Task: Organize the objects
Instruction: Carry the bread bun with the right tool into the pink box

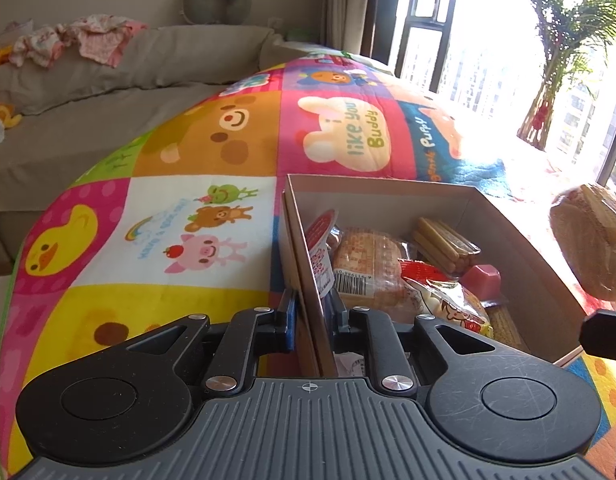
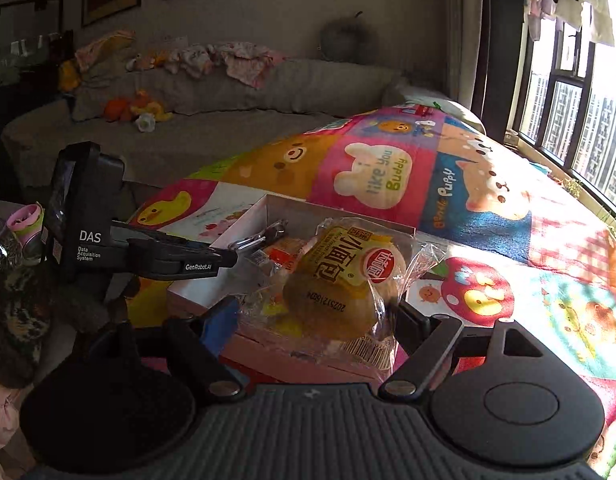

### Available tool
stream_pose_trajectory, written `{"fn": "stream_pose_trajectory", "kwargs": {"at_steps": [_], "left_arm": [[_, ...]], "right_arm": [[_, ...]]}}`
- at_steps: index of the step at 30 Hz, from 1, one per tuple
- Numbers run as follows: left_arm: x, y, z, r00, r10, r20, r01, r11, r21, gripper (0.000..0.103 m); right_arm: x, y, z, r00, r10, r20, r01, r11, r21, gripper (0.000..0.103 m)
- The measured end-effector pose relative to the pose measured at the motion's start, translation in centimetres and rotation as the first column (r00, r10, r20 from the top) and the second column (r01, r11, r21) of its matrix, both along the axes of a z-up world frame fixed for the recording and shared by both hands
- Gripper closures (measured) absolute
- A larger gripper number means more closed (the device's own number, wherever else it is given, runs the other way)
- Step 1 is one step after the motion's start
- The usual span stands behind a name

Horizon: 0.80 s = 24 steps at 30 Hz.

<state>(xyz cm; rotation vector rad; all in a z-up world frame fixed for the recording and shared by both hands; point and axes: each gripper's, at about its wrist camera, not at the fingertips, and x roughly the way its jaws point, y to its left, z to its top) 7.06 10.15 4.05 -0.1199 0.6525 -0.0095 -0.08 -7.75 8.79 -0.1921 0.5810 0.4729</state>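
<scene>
A cardboard box (image 1: 387, 194) sits on a colourful cartoon blanket and holds several snack packets, among them a bread packet (image 1: 367, 260), biscuit sticks (image 1: 443, 244) and a pink block (image 1: 483, 278). My left gripper (image 1: 311, 316) is shut on the box's left wall. My right gripper (image 2: 311, 320) is shut on a wrapped bread bun (image 2: 339, 280) with a yellow label, held above the box (image 2: 252, 216). The bun (image 1: 591, 240) also shows at the right edge of the left wrist view. The left gripper's body (image 2: 108, 240) shows in the right wrist view.
The blanket (image 1: 180, 208) covers a bed or table. A grey sofa (image 1: 108, 80) with clothes and toys stands behind. A window and a potted plant (image 1: 559, 60) are at the right. A jar and a pink cup (image 2: 26, 220) stand at the far left.
</scene>
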Motion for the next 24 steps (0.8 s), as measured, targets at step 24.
{"fn": "stream_pose_trajectory", "kwargs": {"at_steps": [24], "left_arm": [[-0.4, 0.5, -0.1, 1.000, -0.009, 0.005, 0.009, 1.000, -0.007, 0.085]], "right_arm": [[0.9, -0.2, -4.3, 0.993, -0.034, -0.113, 0.034, 0.999, -0.001, 0.014]]}}
